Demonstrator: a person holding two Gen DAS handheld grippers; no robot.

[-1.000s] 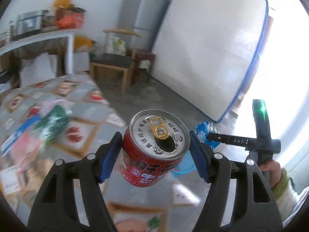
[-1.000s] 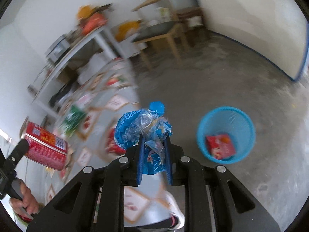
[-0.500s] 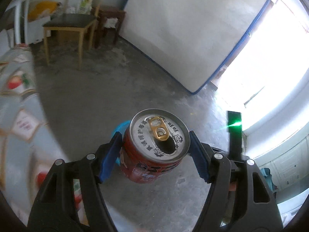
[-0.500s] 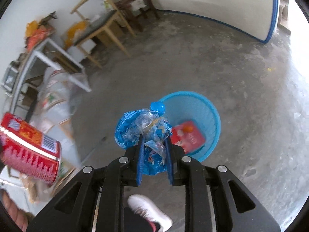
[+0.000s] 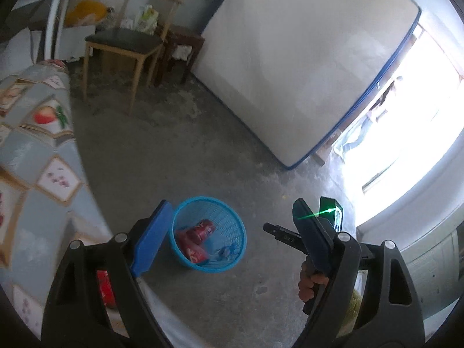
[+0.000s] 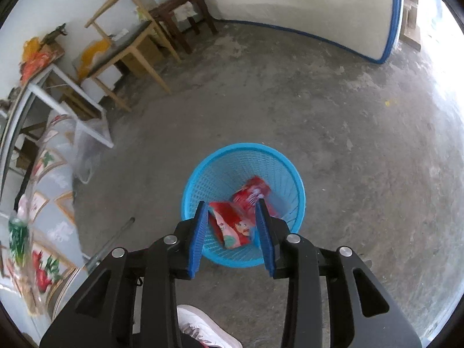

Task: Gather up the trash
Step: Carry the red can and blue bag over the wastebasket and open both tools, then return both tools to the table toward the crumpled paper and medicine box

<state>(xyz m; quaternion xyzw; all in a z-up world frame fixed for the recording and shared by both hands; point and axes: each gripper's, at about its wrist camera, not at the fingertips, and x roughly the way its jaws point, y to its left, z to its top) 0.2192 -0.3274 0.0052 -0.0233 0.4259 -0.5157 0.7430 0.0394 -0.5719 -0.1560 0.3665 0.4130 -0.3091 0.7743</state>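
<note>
While both claws hang above the concrete floor (image 6: 333,101), the left gripper (image 5: 232,237) gapes wide and the right gripper (image 6: 233,236) stands parted, neither holding anything; the red can (image 5: 200,230) and red wrapper (image 6: 232,223) lie inside the blue basket (image 6: 203,174).

No lettering is legible on anything here.

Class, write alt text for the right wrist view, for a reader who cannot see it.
The open right gripper hangs empty above a round blue plastic mesh basket on the grey concrete floor. Inside lie a red drink can and a red snack wrapper.
</note>
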